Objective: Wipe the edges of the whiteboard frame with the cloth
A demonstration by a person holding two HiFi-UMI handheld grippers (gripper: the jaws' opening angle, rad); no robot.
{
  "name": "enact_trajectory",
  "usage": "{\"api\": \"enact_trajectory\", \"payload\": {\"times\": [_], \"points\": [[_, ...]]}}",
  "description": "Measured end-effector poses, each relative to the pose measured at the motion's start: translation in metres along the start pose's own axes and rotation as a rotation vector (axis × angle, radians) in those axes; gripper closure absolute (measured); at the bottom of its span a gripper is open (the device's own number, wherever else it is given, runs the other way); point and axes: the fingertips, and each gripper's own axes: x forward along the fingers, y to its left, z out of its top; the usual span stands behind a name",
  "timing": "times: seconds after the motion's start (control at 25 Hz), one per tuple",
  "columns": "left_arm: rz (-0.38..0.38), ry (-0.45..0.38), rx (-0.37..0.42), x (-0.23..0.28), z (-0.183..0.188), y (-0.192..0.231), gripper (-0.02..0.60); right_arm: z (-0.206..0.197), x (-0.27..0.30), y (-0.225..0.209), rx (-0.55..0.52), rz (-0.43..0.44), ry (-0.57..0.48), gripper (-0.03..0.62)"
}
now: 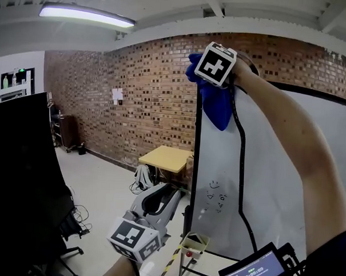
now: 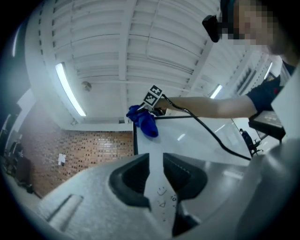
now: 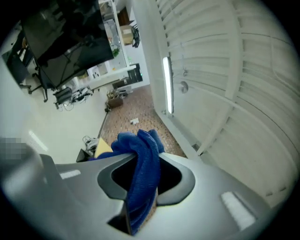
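Overhead, the whiteboard (image 1: pixel 274 185) has the blue cloth (image 1: pixel 215 105) hanging at the top left corner of its frame (image 1: pixel 194 181), pinched in the right gripper (image 3: pixel 143 187). Lower down, the left gripper (image 2: pixel 156 180) holds nothing, its jaws slightly apart.

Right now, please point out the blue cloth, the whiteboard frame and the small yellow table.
blue cloth (image 1: pixel 217 107), head view, on the hanging fold.
whiteboard frame (image 1: pixel 195 164), head view, on its black left edge.
yellow table (image 1: pixel 163 157), head view, on the middle of its top.
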Motion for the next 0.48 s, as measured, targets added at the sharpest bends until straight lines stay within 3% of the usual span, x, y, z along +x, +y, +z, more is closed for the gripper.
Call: {"api": "enact_trajectory", "payload": {"times": [0.08,0.24,0.48], "points": [[0.003,0.010,-0.028,-0.006,-0.008,0.005,0.488,-0.018,0.012,-0.003,-0.005,0.001,0.084,0.508],[0.014,0.002,-0.102,-0.006,-0.017,0.013,0.494,-0.050,0.011,-0.016,0.097,0.053,0.205,0.511],[-0.072,0.010,-0.233,0.013,-0.049,0.004,0.499,-0.079,0.000,-0.025,0.173,0.084,0.267,0.514]]}}
